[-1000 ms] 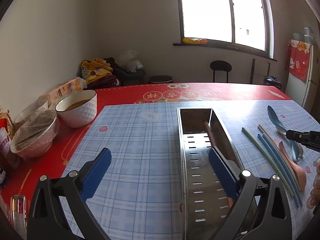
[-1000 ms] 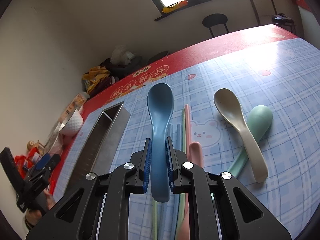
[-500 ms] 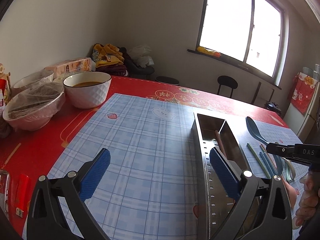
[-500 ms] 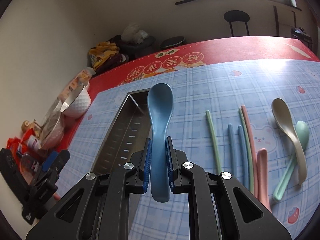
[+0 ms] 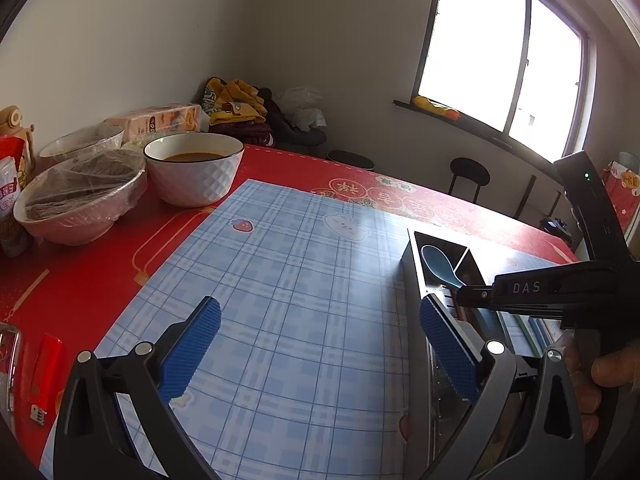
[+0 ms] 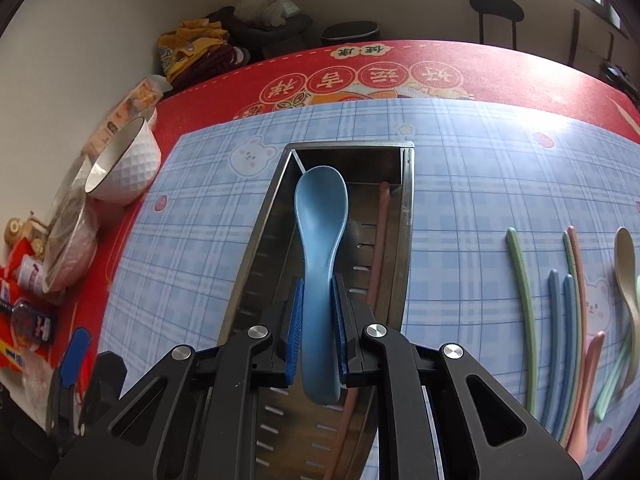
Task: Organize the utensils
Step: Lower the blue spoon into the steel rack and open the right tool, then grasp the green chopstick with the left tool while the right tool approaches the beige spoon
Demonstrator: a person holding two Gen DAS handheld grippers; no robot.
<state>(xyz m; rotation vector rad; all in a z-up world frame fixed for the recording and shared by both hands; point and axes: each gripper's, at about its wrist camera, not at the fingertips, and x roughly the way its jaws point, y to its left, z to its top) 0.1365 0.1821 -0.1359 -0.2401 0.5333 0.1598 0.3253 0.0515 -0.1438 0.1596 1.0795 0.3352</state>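
My right gripper (image 6: pixel 318 320) is shut on the handle of a blue spoon (image 6: pixel 320 216) and holds it over the long steel utensil tray (image 6: pixel 260 232), bowl toward the tray's far end. The spoon also shows in the left wrist view (image 5: pixel 438 266), inside the tray's (image 5: pixel 412 256) far end, with the right gripper (image 5: pixel 464 290) over it. A pink chopstick (image 6: pixel 378 240) lies in the tray. My left gripper (image 5: pixel 320 344) is open and empty above the blue checked mat (image 5: pixel 288 280), left of the tray.
Green, blue and pink chopsticks (image 6: pixel 556 300), a beige spoon (image 6: pixel 628 264) and a pink spoon (image 6: pixel 586 384) lie on the mat right of the tray. A white bowl of soup (image 5: pixel 194 172) and wrapped bowls (image 5: pixel 80 200) stand on the red tablecloth at left.
My right gripper has carried the blue spoon leftward from above the loose utensils to over the tray. My left gripper has shifted left and turned; it stays open.
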